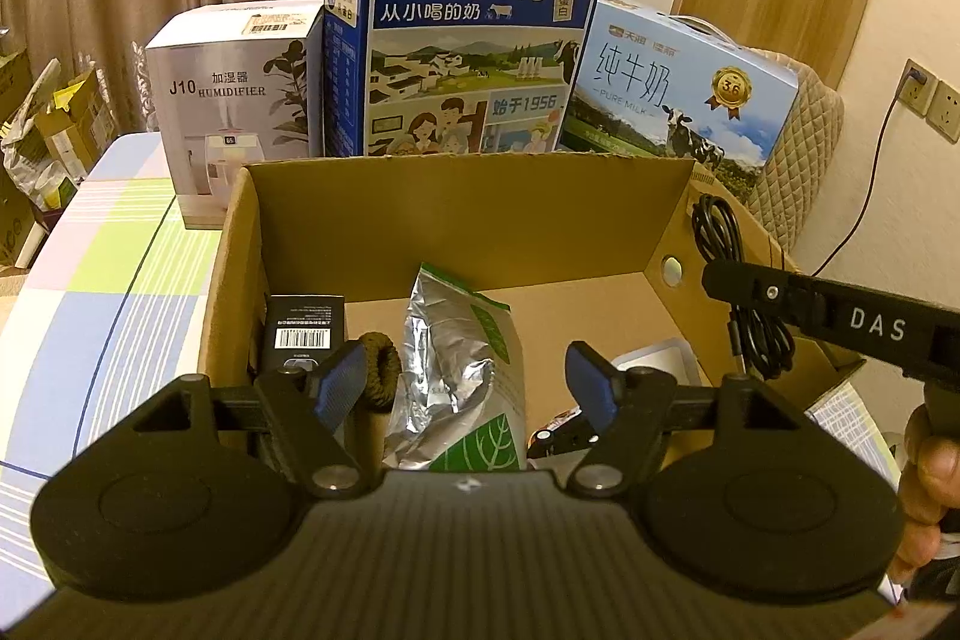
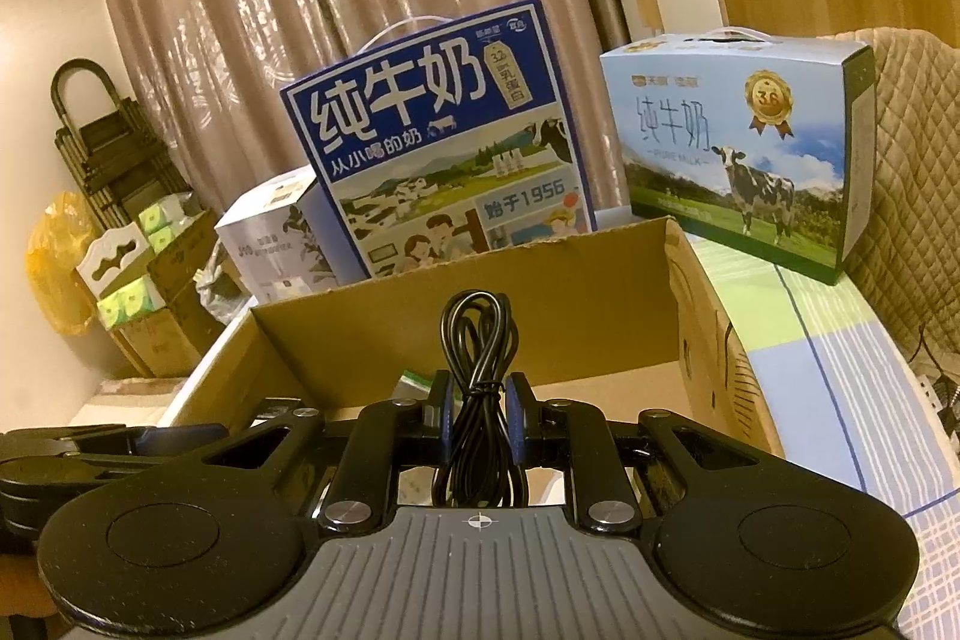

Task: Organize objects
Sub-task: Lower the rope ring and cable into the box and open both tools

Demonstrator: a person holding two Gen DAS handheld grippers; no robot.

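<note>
Checked tablecloth (image 1: pixel 120 244) carries an open cardboard box (image 1: pixel 456 208). Right gripper (image 2: pixel 477 412) fingers pinch a coiled black cable (image 2: pixel 477 340) above the box. Left gripper (image 1: pixel 468 382) fingers spread, empty, over a foil pouch (image 1: pixel 456 370) inside.

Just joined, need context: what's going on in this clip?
A person is sorting loose items into an open cardboard box on a checked tablecloth. The right tool is shut on a coiled black cable, held over the box. The left tool is open and empty, poised above a silver-and-green foil pouch already inside, next to a black barcoded carton and a dark hair tie. Two milk cartons and a humidifier box stand behind.
</note>
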